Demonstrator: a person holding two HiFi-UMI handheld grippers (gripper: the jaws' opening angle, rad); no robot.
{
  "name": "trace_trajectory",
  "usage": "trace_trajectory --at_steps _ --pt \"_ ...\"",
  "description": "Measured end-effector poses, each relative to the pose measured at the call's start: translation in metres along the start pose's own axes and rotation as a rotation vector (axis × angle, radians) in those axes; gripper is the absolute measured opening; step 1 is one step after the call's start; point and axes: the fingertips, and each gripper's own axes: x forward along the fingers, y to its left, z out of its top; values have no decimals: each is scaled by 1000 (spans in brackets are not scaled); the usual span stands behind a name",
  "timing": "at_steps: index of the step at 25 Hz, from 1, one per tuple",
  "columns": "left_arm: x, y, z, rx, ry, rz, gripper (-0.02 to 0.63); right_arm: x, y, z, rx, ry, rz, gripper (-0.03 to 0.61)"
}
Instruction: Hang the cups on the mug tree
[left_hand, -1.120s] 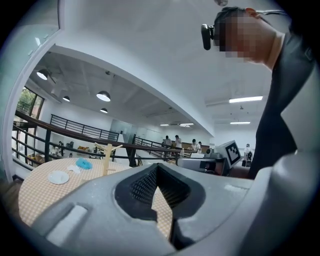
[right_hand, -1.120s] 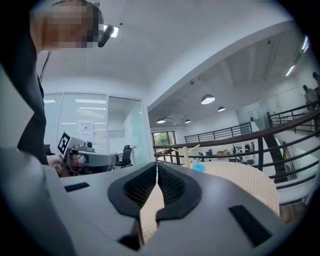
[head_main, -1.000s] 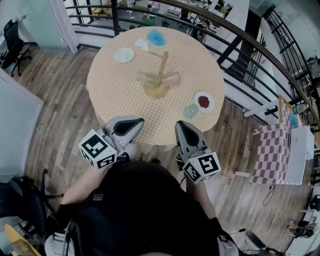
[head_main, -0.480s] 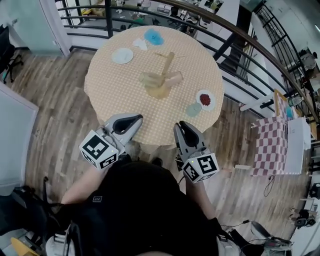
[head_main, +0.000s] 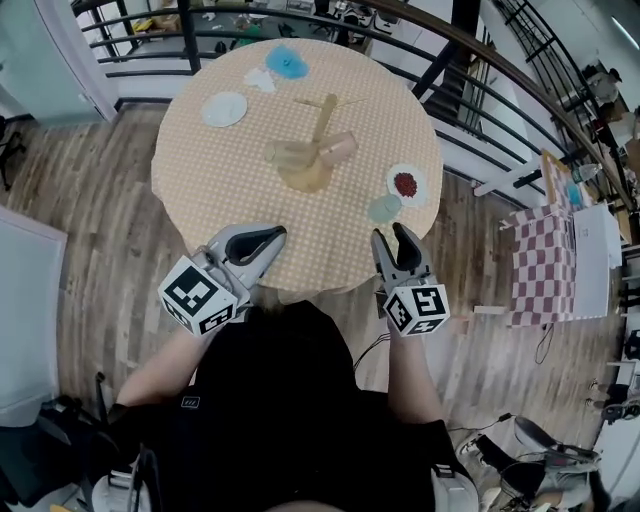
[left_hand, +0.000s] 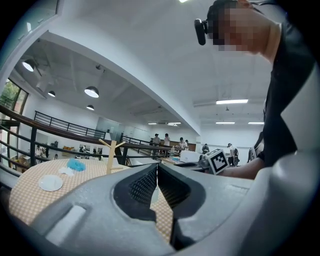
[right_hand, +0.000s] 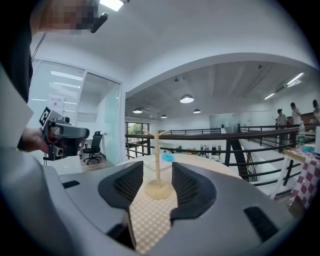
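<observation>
Head view: round table with a tan checked cloth; the mug tree stands pretty much dead centre.
Cups: two pale ones seem to lie tipped over at the tree's base, the left pale cup and the right pale cup. A greenish cup stands by the table's right near edge.
Other clutter: a plate with red stuff just beside the greenish cup, a white plate toward the far left edge, and a blue thing at the far edge.
Left gripper: at the near edge, jaws pressed together, gripping nothing.
Right gripper: at the near edge, jaws opening, nothing between the pads; only the far-off tree shows through the gap.
In the way: the greenish cup sits right in front of the right gripper.
Around: a black railing runs behind the table.
</observation>
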Motion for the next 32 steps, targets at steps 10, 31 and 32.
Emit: trace_trajectory --at_steps 10,31,32 --pt "56 27 -59 4 -19 27 6 61 -126 -122 -21 51 -105 340" --pt "65 44 -41 -40 187 206 6 141 -172 -191 -20 173 -76 347" --pt "65 45 -41 -47 195 210 6 142 -171 -190 -12 171 -74 345"
